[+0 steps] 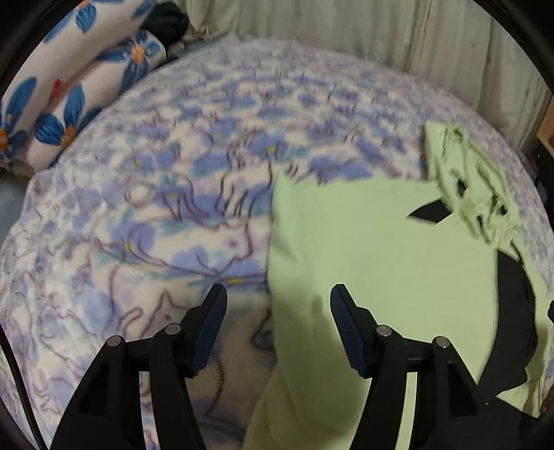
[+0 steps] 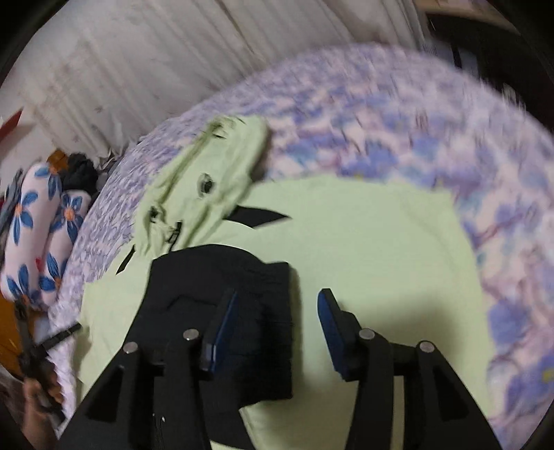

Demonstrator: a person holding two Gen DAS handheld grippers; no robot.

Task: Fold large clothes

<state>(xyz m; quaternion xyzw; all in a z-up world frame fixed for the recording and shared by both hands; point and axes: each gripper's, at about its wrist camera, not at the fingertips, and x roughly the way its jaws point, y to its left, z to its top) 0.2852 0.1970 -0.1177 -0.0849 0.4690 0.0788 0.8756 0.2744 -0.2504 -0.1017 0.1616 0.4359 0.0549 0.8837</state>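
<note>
A light green garment (image 1: pixel 381 259) lies spread on a bed with a blue-flowered blanket (image 1: pixel 155 173). It has a black panel (image 1: pixel 512 322) and a crumpled hood-like end (image 1: pixel 467 180) at the far side. My left gripper (image 1: pixel 277 297) is open and empty, above the garment's left edge. In the right wrist view the green garment (image 2: pixel 363 242) fills the middle, with the black part (image 2: pixel 225 277) folded over it. My right gripper (image 2: pixel 277 301) is open and empty, just above the black part's right edge.
Rolled white bedding with blue flowers (image 1: pixel 69 86) lies at the bed's far left, also in the right wrist view (image 2: pixel 38 235). A pale curtain (image 1: pixel 381 31) hangs behind the bed. The other hand-held gripper (image 2: pixel 38 353) shows at the left edge.
</note>
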